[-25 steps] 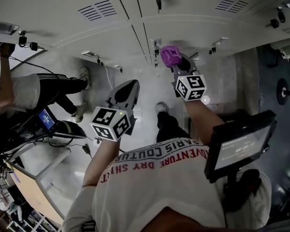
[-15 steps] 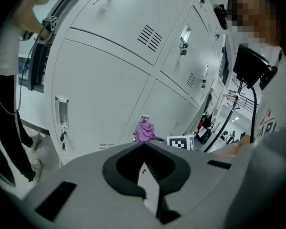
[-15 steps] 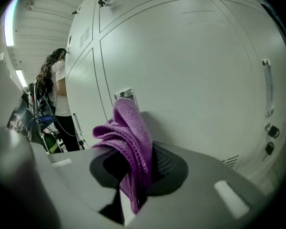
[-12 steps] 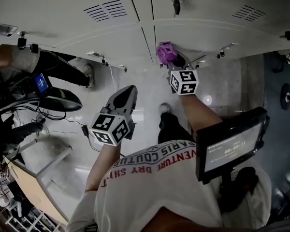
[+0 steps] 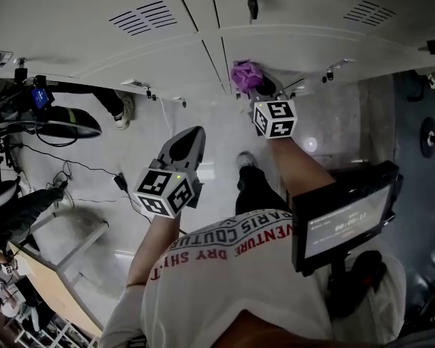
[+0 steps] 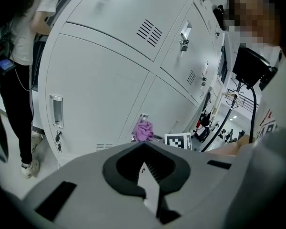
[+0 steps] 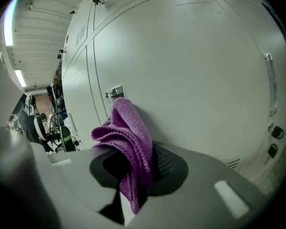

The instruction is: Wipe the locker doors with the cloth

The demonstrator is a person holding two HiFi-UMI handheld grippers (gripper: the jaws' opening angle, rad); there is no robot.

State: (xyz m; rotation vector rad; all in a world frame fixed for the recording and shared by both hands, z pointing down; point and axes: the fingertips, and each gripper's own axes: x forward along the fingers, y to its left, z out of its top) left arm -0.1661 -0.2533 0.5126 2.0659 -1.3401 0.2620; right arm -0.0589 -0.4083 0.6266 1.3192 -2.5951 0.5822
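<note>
**A:** Your right hand-held gripper (image 5: 256, 90) is clenched on the purple cloth (image 7: 128, 136). The fabric is pinched between the jaws, and the loose folds bunch up above the tips.

**B:** And the cloth meets the locker doors (image 5: 130, 56) low down, on the bottom row. It is pressed to the door just right of the vertical seam, directly under a small metal latch plate (image 7: 115, 92).

**A:** So the cloth sits at the very front of that hand-held gripper, sandwiched between its tips and the grey panel. Your arm is stretched forward over the floor (image 5: 203, 165).

**B:** Now the other side. Your left hand-held gripper (image 5: 191, 134) hangs back, well apart from the doors, lower and to the left of the right one.

**A:** Its jaws are pressed together with nothing between them. From its camera you see the cloth beyond its tips, against the lower door.

**B:** A person in dark trousers (image 6: 16, 99) stands at the far left beside the lockers.
</note>
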